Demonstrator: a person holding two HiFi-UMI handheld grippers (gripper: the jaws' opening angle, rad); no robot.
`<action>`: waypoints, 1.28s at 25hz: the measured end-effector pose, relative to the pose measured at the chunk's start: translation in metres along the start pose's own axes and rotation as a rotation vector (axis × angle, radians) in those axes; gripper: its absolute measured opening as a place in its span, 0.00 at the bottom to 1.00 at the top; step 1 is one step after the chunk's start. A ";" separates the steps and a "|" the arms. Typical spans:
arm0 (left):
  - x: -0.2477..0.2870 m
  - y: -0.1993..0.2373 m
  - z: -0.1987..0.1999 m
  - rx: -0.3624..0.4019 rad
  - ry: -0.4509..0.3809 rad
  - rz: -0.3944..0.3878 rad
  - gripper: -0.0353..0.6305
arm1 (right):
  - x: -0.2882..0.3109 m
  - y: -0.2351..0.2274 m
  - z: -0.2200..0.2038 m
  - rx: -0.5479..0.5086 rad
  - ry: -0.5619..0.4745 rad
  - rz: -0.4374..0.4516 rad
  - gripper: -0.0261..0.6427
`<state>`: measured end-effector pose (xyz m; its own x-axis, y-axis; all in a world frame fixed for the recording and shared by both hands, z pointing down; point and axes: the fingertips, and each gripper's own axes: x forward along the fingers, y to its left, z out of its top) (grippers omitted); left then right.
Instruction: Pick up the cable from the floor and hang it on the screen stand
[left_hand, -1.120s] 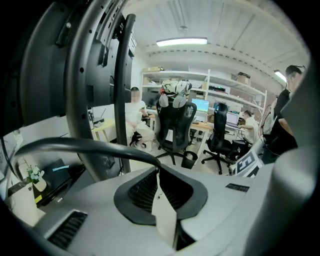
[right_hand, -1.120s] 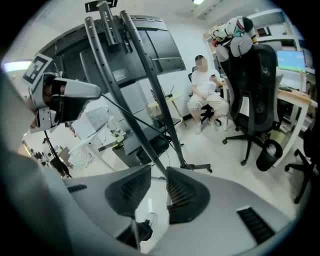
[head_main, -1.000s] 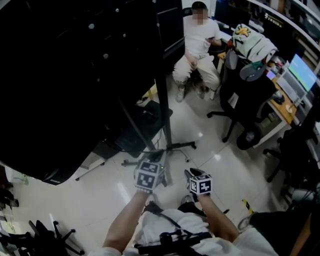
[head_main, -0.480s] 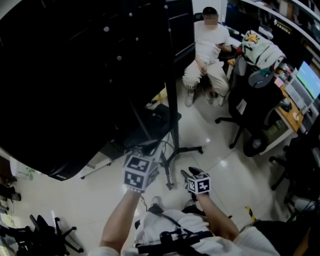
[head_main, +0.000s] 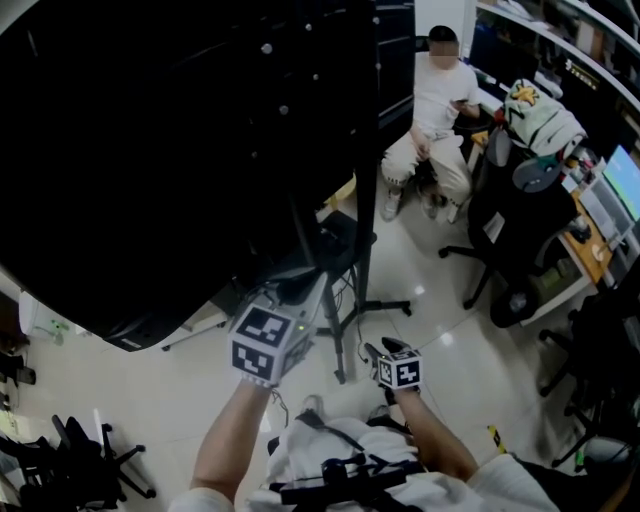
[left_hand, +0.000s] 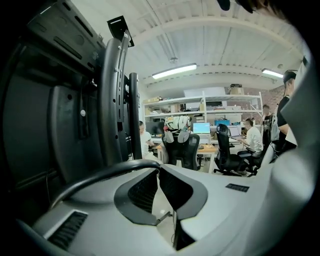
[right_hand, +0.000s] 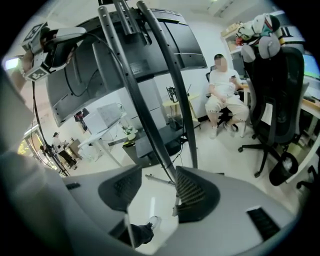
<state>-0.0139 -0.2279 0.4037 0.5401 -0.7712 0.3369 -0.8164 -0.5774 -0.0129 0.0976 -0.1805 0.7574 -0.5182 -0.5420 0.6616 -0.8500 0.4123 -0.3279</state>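
Observation:
My left gripper is raised close to the back of the big black screen and its stand post. It is shut on the dark cable, which curves off to the left from the pinched jaw tips. The stand's upright bars rise just ahead of it. My right gripper sits lower, over the floor by the stand's legs. Its jaws have just been opening and stand wide with nothing between them. The right gripper view shows the left gripper high up beside the stand tubes.
A seated person is beyond the stand. Black office chairs and a desk with monitors fill the right side. More chair bases stand at the lower left. The stand's feet spread over the pale floor.
The left gripper has risen toward the screen stand with the cable still pinched. The right gripper has shifted only slightly.

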 end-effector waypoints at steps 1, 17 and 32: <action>-0.001 0.001 0.003 0.002 -0.006 -0.005 0.08 | 0.001 -0.002 0.001 0.002 0.000 -0.007 0.40; -0.005 0.003 0.084 0.101 -0.103 -0.042 0.08 | 0.032 -0.003 0.032 -0.043 -0.004 -0.037 0.40; -0.038 0.001 0.132 0.150 -0.187 -0.051 0.08 | 0.053 0.031 0.027 -0.132 -0.011 0.011 0.40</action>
<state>-0.0078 -0.2343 0.2665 0.6199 -0.7679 0.1611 -0.7548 -0.6398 -0.1449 0.0409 -0.2158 0.7642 -0.5291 -0.5450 0.6504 -0.8247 0.5107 -0.2430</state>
